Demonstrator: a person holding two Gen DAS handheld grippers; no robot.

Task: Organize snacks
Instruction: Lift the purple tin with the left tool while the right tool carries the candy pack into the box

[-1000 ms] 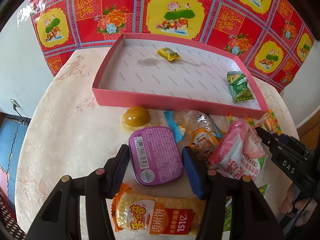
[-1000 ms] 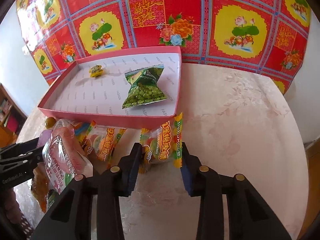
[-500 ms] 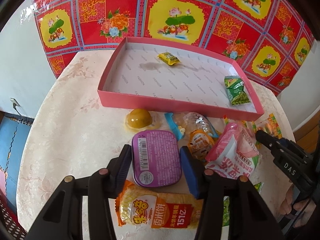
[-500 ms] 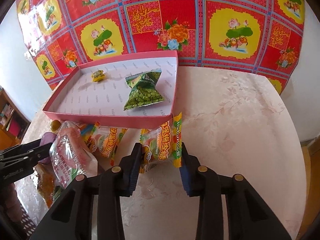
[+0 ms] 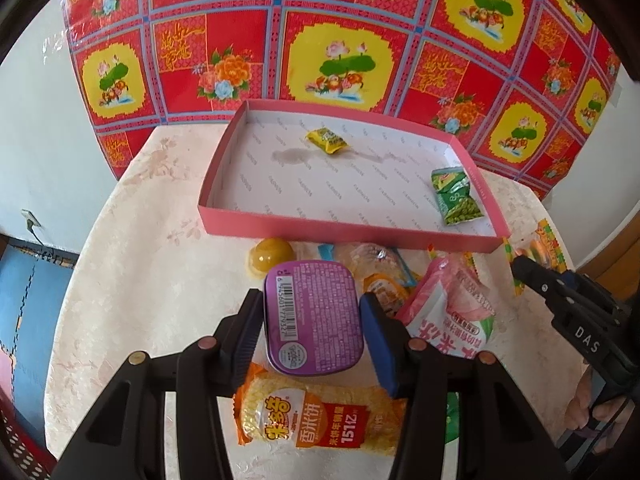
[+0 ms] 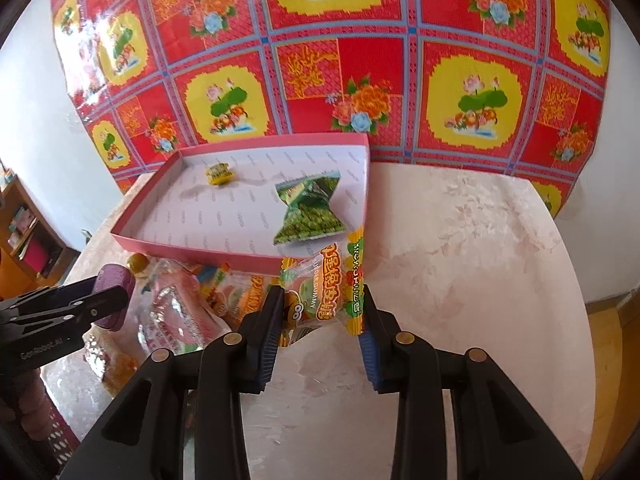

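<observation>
My left gripper [image 5: 312,312] is shut on a purple snack tin [image 5: 314,316] and holds it above the snack pile. My right gripper [image 6: 320,300] is shut on a burger gummy packet [image 6: 324,288], lifted off the table by the box's near right corner. The pink box [image 5: 344,232] holds a yellow candy [image 5: 326,140] and a green pea packet [image 5: 456,196]. It also shows in the right wrist view [image 6: 192,246], with the pea packet [image 6: 310,212] and the candy [image 6: 218,173].
Loose snacks lie in front of the box: a rice cracker pack [image 5: 316,420], a pink packet [image 5: 452,316], a yellow jelly cup [image 5: 272,256], several small wrappers. A patterned red cloth [image 5: 340,40] hangs behind the round table [image 6: 460,264].
Both grippers have risen with their snacks: the purple tin has left the table and the gummy packet has lifted toward the box corner.
</observation>
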